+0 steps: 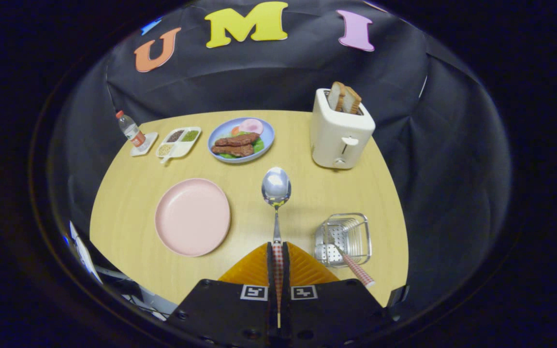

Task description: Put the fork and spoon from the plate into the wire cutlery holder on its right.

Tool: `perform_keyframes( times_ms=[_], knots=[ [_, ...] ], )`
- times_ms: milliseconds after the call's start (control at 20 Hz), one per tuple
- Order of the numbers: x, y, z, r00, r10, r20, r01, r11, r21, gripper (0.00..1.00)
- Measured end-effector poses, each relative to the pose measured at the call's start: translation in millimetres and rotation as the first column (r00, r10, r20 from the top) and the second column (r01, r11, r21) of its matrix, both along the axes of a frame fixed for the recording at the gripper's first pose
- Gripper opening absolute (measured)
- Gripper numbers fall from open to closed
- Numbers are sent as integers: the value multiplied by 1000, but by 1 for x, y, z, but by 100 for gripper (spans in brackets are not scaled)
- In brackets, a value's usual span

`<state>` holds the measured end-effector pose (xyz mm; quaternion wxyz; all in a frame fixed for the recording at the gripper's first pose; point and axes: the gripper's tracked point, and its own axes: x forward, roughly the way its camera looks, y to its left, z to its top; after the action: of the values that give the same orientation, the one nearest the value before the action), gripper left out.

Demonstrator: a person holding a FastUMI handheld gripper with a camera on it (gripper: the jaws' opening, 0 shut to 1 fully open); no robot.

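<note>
Now my gripper (277, 251) is closed on the spoon (276, 189) by its handle, bowl pointing far, carried above the table between plate (192, 216) and holder (344, 239). Already the fork (351, 263) leans in the holder, so the plate sits bare at left.

Pink plate (192, 216), red-checked spoon (276, 188) handle, blue plate (267, 139), cream toaster (340, 130), pale wooden table (128, 193).

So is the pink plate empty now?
Empty: the pink plate is bare. The gripper is shut on the spoon; the fork sits in the holder.
</note>
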<state>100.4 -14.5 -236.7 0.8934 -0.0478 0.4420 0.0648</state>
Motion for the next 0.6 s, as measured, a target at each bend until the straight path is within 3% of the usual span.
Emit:
perform_keyframes(
  times_ms=[400, 600],
  knots=[
    [-5, -87, 23, 996, -15, -91, 9, 998, -69, 3],
    [-12, -106, 29, 979, -13, -204, -1, 998, -66, 3]
  ],
)
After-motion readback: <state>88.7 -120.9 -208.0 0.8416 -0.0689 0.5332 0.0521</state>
